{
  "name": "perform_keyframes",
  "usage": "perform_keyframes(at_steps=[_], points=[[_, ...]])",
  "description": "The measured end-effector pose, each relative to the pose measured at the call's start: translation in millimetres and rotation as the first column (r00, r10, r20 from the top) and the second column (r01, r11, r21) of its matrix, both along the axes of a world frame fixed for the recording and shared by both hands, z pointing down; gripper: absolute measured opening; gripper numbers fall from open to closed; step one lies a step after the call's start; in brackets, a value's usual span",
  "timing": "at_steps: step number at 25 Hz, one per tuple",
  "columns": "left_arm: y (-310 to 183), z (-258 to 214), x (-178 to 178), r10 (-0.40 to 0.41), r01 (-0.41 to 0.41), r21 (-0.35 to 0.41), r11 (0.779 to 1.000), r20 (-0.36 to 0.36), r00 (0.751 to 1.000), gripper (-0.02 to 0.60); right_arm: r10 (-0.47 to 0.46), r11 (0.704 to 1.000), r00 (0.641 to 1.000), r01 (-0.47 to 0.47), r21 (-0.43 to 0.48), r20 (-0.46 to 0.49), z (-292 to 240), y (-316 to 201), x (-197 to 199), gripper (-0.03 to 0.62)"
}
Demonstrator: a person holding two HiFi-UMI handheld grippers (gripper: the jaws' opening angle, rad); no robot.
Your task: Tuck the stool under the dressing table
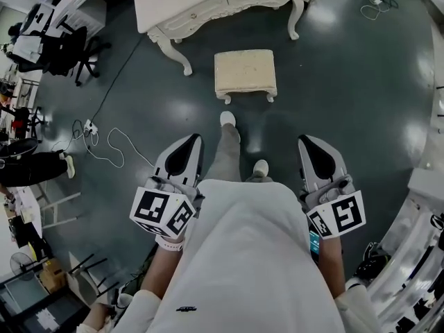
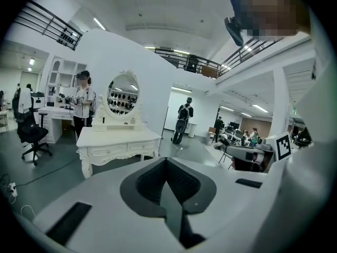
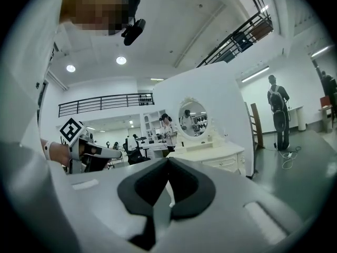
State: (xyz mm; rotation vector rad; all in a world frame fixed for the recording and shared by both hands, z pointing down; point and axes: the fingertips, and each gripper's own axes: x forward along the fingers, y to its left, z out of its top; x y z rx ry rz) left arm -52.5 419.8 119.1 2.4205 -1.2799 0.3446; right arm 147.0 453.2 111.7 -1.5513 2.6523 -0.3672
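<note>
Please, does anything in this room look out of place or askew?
The stool stands upright but out on the open floor, in front of the dressing table, not under it. A loose white cable trails across the floor at the head view's left, a possible trip hazard. Nothing looks spilled or damaged.

Far half of dressing table [image 1: 201, 5] beyond head view's top edge.

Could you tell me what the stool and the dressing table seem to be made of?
Stool: cream cushioned seat, probably fabric, on carved off-white legs, likely painted wood. Dressing table: likely wood, painted white, judging by its carved curved legs and drawers.
</note>
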Motion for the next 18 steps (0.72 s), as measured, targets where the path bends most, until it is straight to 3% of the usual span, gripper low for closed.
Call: perform_keyframes(at_steps=[9,18], points=[[-59,5,4,0.041,-0.041,-0.023,0.999,-0.031,0.999,0.008,0.059,0.997,0.998,-0.059,-0.046,-0.010,6,-49,1,0.009],[-138,31,-1,0.049,-0.053,-0.073,0.996,-0.058,0.997,0.008,0.051,0.996,0.998,-0.054,-0.072,-0.042,14,-123,-10,0.009]])
